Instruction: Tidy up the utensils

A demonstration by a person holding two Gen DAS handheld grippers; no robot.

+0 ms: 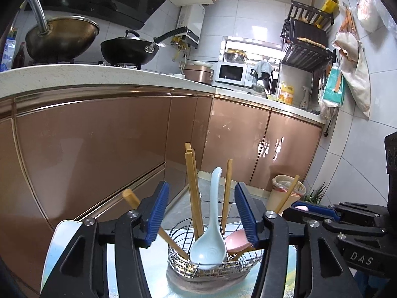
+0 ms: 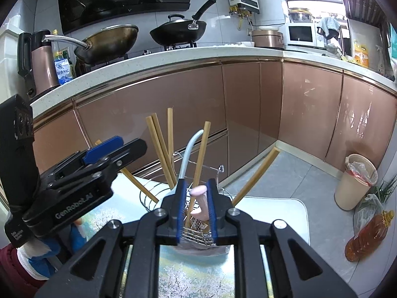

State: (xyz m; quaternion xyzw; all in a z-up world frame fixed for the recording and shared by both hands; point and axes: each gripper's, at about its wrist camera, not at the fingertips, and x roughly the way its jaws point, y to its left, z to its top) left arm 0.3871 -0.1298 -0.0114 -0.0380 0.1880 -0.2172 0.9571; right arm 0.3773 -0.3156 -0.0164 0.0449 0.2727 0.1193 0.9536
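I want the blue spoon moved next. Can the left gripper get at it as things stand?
Probably yes: the left gripper is open, and the blue spoon stands between its fingers, though chopsticks crowd its handle.

Spoons (image 1: pixel 211 226) and chopsticks (image 1: pixel 192 181) stand in basket (image 1: pixel 181 263).

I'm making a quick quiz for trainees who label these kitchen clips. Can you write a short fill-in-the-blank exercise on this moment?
1. The light blue spoon stands in a wire ____ on the table.
2. The left gripper has its jaws ____, with nothing held between them.
3. The handle between the right gripper's jaws belongs to the ____ spoon.
4. The sticks standing beside the spoons are wooden ____.

Missing words: basket; open; pink; chopsticks
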